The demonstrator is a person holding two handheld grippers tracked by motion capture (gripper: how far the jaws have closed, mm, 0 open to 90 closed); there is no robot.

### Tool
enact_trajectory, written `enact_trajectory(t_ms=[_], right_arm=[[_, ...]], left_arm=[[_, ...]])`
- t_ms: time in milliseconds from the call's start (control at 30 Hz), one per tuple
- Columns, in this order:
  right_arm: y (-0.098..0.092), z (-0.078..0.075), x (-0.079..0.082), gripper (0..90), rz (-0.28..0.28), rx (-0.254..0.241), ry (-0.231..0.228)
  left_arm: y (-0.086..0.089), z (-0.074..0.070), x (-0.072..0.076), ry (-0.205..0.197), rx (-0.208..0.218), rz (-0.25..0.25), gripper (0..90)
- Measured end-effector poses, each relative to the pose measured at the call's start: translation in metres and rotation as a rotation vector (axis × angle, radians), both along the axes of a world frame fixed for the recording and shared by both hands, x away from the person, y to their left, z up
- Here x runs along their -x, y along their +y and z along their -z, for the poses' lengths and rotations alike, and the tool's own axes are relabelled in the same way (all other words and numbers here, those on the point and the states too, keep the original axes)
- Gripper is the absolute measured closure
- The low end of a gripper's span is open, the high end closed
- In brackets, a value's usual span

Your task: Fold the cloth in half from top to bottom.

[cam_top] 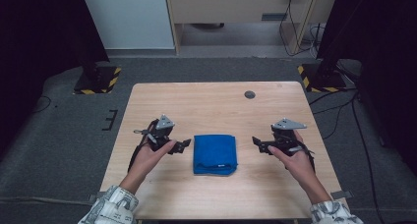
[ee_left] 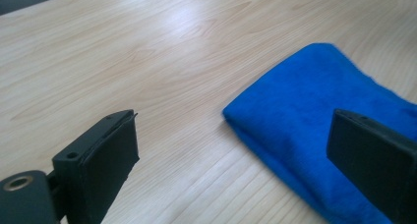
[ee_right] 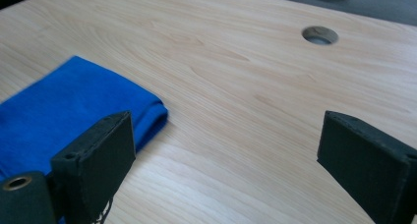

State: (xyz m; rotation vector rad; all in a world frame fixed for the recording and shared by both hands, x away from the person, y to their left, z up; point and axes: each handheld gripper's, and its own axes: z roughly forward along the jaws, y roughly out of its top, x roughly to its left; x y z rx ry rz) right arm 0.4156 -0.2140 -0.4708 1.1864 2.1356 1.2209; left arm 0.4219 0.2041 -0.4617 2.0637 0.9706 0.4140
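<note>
A folded blue cloth lies flat in the middle of the wooden table. My left gripper is held just left of the cloth, jaws wide apart and empty. In the left gripper view the cloth sits ahead on the right, behind the right jaw, and my left gripper is over bare wood. My right gripper is a short way right of the cloth, also open and empty. In the right gripper view the cloth lies at the left and my right gripper hovers above wood.
A round cable hole is near the table's far edge, seen also as the hole ahead of the right gripper. Black stands with yellow-striped bases flank the table on the grey floor. Cables trail at the right.
</note>
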Motion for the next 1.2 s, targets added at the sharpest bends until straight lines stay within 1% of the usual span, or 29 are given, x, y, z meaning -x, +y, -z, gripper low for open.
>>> enact_trajectory(t_ms=[33, 133, 167, 200, 300, 400, 433, 467, 567, 667, 733, 800, 833, 867, 933, 1000, 1033, 1100, 1200], right_arm=[[-0.003, 0.002, 0.0, 7.6, 0.003, 0.007, 0.002], [-0.015, 0.009, 0.002, 7.8, 0.028, 0.007, 0.014], [-0.019, 0.011, 0.002, 7.8, 0.034, 0.008, 0.017], [-0.023, 0.013, 0.003, 7.8, 0.042, 0.01, 0.022], [-0.033, 0.018, 0.005, 7.8, 0.058, 0.013, 0.035], [-0.039, 0.021, 0.006, 7.7, 0.068, 0.001, 0.052], [-0.042, 0.024, 0.006, 7.7, 0.074, 0.001, 0.058], [-0.046, 0.028, 0.005, 7.5, 0.076, 0.008, 0.072], [-0.051, 0.034, 0.003, 7.5, 0.087, 0.01, 0.089], [-0.055, 0.042, -0.001, 7.5, 0.094, 0.021, 0.113], [-0.058, 0.046, -0.004, 7.5, 0.109, 0.025, 0.129], [-0.06, 0.049, -0.01, 7.5, 0.122, 0.029, 0.139], [-0.06, 0.049, -0.01, 7.5, 0.122, 0.029, 0.139], [-0.063, 0.05, -0.016, 7.7, 0.137, 0.032, 0.145], [-0.066, 0.05, -0.022, 7.7, 0.147, 0.034, 0.147], [-0.067, 0.05, -0.024, 7.7, 0.151, 0.031, 0.151], [-0.069, 0.05, -0.031, 8.0, 0.167, 0.032, 0.161], [-0.071, 0.051, -0.035, 8.4, 0.179, 0.044, 0.161], [-0.075, 0.054, -0.042, 9.6, 0.207, 0.026, 0.165]], left_arm=[[0.004, 0.001, 0.0, 0.003, -0.001, -0.008, 4.8], [0.018, 0.006, 0.0, 0.015, -0.002, -0.032, 4.8], [0.018, 0.006, 0.0, 0.015, -0.002, -0.032, 4.8], [0.026, 0.01, 0.001, 0.022, -0.01, -0.044, 4.8], [0.038, 0.016, 0.001, 0.034, -0.024, -0.063, 4.9], [0.045, 0.021, 0.001, 0.047, -0.046, -0.071, 5.0], [0.048, 0.023, 0.0, 0.054, -0.051, -0.076, 5.1], [0.053, 0.027, -0.001, 0.064, -0.06, -0.092, 5.1], [0.059, 0.033, -0.004, 0.079, -0.076, -0.102, 5.1], [0.063, 0.039, -0.007, 0.095, -0.093, -0.114, 5.1], [0.064, 0.046, -0.012, 0.11, -0.104, -0.129, 5.0], [0.064, 0.05, -0.016, 0.114, -0.106, -0.141, 5.1], [0.064, 0.05, -0.016, 0.114, -0.106, -0.141, 5.1], [0.064, 0.054, -0.023, 0.121, -0.117, -0.153, 5.1], [0.065, 0.057, -0.027, 0.118, -0.113, -0.167, 5.2], [0.066, 0.058, -0.03, 0.125, -0.118, -0.171, 5.5], [0.066, 0.059, -0.032, 0.125, -0.127, -0.175, 5.5], [0.069, 0.06, -0.036, 0.119, -0.132, -0.2, 5.8], [0.072, 0.062, -0.04, 0.119, -0.138, -0.223, 6.0]])
